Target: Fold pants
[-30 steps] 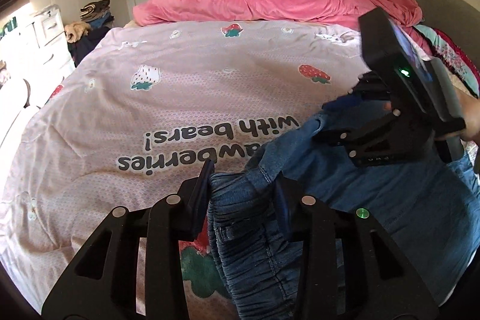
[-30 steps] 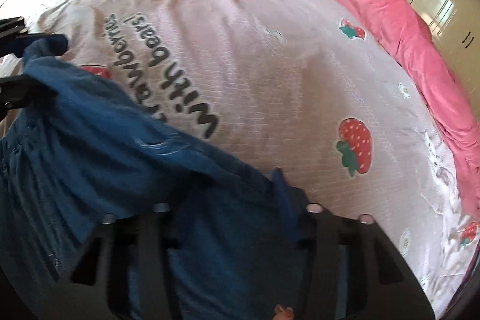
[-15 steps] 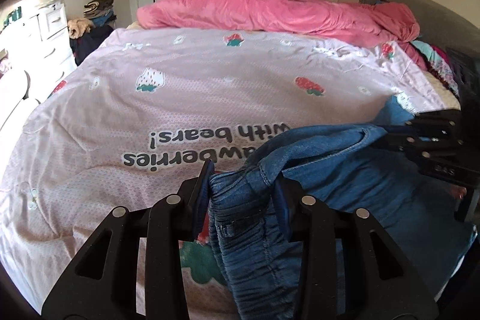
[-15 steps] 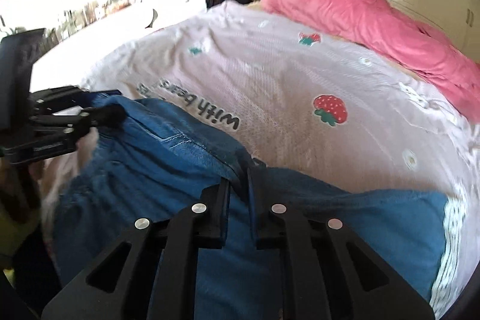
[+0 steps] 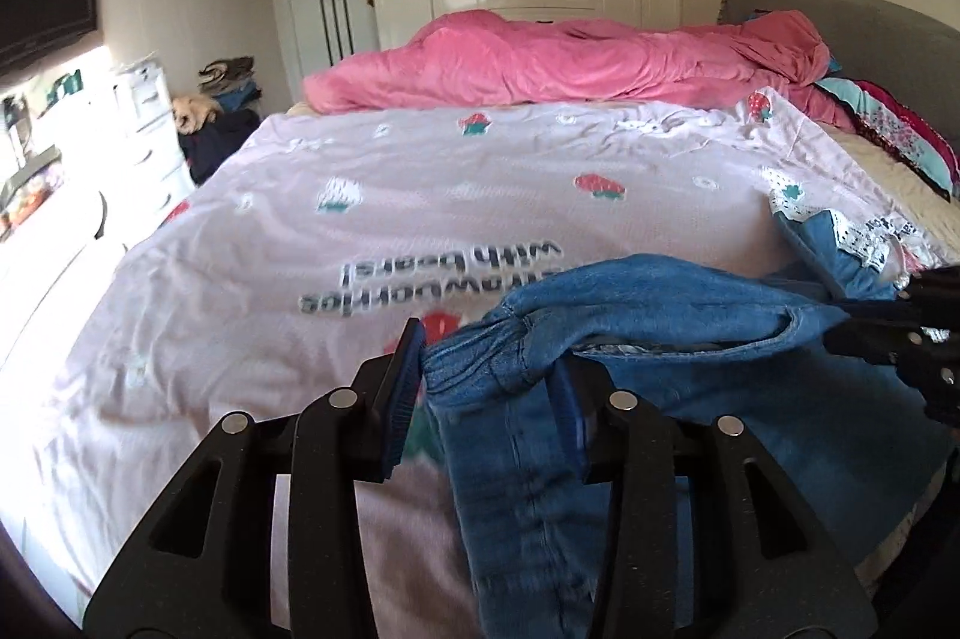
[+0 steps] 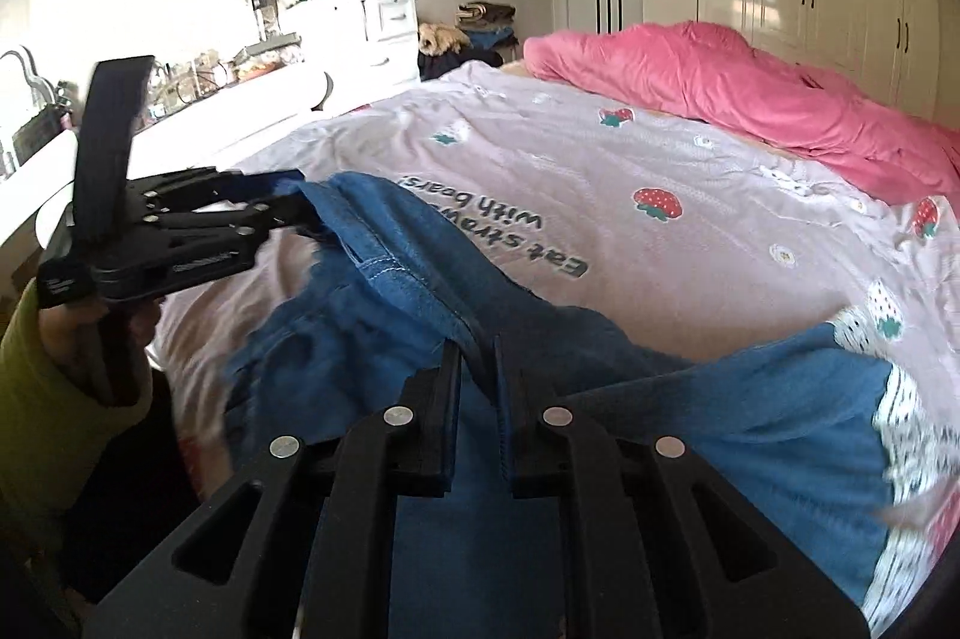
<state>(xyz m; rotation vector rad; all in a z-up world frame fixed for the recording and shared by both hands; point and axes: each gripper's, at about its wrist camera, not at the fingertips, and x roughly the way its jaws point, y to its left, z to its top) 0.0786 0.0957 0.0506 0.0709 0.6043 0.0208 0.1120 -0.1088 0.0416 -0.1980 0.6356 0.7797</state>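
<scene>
Blue denim pants [image 6: 600,399] with a gathered waistband hang over the near edge of the pale pink strawberry-print bedspread [image 5: 420,195], held up at the waist. Left gripper [image 5: 489,387] is opening slightly, waistband bunched between its pads. Right gripper [image 6: 480,387] is clamped tight on the waistband edge. Spread the hands level, keep the waistband taut (left hold looks loose), then lay flat before folding.
</scene>
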